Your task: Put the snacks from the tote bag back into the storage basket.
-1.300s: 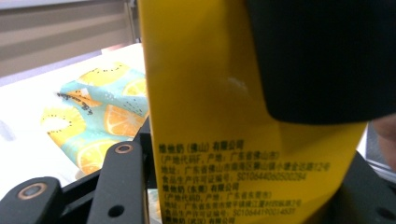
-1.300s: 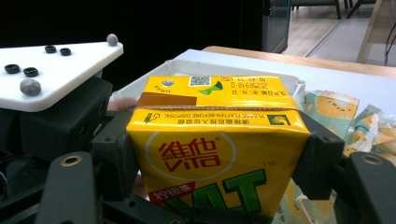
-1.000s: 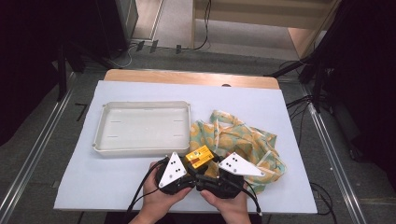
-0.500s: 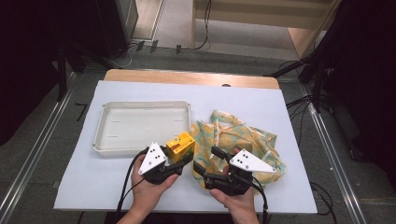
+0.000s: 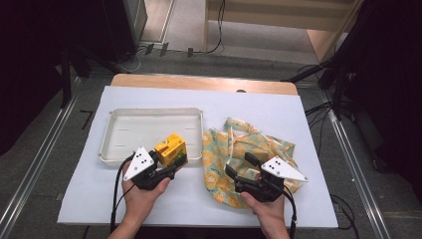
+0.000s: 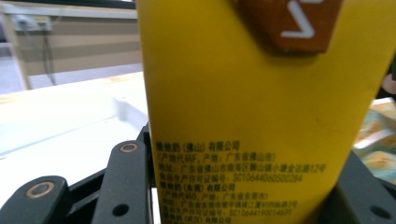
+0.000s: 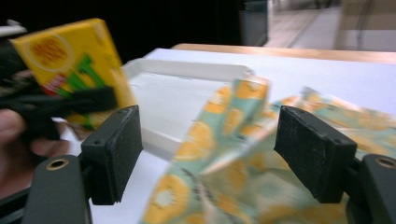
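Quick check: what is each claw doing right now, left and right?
Left claw: shut on the yellow carton, by the tray's near rim.
Right claw: open, holding nothing, over the cloth.

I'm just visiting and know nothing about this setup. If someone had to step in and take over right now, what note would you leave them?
Left tool: shut on the yellow drink carton, held over the near rim of the white tray.
Right tool: open, holding nothing, jaws apart over the orange-patterned cloth.
The cloth lies crumpled on the white table cover, right of the tray.
Done: carton picked up and carried from the cloth side to the tray.
Left, most likely: set the carton down in the tray and release it. The right tool seems poised for the cloth, but what is meant for it cannot be told.
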